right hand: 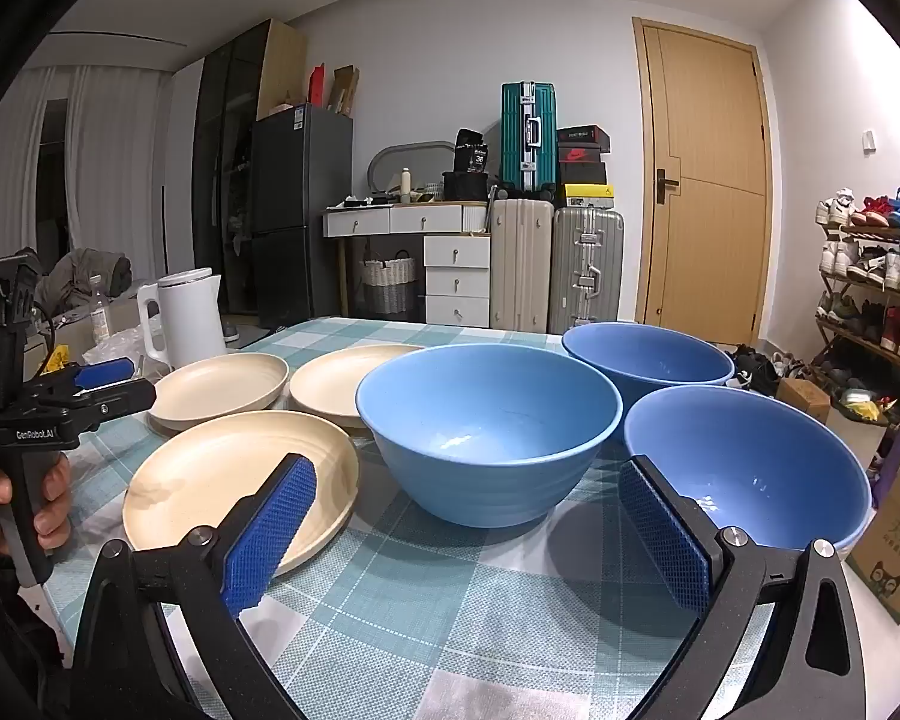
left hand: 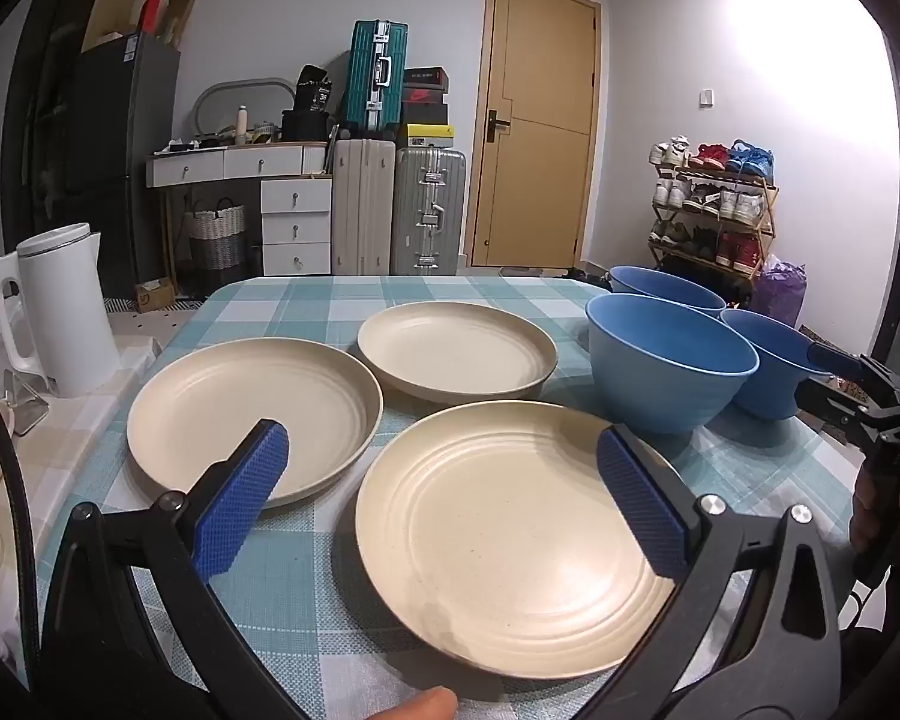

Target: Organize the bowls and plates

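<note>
Three cream plates lie apart on the checked tablecloth: a near one (left hand: 510, 546), a left one (left hand: 252, 414) and a far one (left hand: 456, 354). Three blue bowls stand to their right: a middle one (right hand: 489, 426), a far one (right hand: 648, 363) and a near right one (right hand: 750, 468). My left gripper (left hand: 444, 450) hangs open above the near plate's left half, nothing between its blue pads. My right gripper (right hand: 468, 486) is open too, low over the cloth in front of the middle bowl, touching nothing. The right gripper also shows at the edge of the left wrist view, beside the bowls.
A white kettle (left hand: 66, 306) stands off the table's left edge on a side counter. A cardboard box (right hand: 894, 546) sits by the table's right edge. Suitcases, drawers, a door and a shoe rack (left hand: 714, 204) line the far wall. A hand (right hand: 6, 498) grips the left gripper's handle.
</note>
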The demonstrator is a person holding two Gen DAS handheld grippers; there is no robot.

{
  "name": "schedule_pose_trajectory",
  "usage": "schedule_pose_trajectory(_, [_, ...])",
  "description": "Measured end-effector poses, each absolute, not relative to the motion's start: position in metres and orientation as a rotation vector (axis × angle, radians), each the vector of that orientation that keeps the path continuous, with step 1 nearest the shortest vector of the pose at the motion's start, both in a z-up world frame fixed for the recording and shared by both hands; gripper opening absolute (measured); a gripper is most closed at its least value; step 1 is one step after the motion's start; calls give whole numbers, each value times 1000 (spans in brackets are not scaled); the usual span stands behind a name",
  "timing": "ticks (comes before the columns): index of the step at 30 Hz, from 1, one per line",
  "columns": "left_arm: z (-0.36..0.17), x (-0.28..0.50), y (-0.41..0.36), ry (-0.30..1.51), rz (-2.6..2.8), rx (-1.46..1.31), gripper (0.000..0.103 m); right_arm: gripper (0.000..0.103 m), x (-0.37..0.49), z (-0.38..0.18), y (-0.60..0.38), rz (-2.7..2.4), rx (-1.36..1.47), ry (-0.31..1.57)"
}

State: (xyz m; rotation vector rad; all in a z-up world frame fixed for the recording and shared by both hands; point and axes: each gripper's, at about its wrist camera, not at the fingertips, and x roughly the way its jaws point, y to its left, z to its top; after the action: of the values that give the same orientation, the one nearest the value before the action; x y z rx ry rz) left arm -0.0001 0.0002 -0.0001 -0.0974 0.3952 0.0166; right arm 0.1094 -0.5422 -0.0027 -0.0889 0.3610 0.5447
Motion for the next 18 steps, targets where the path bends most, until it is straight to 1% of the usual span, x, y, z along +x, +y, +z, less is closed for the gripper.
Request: schedule_pose_trajectory(18, [0,0,0,394,19,-87,103,103,110,-3,-542,544,-91,363])
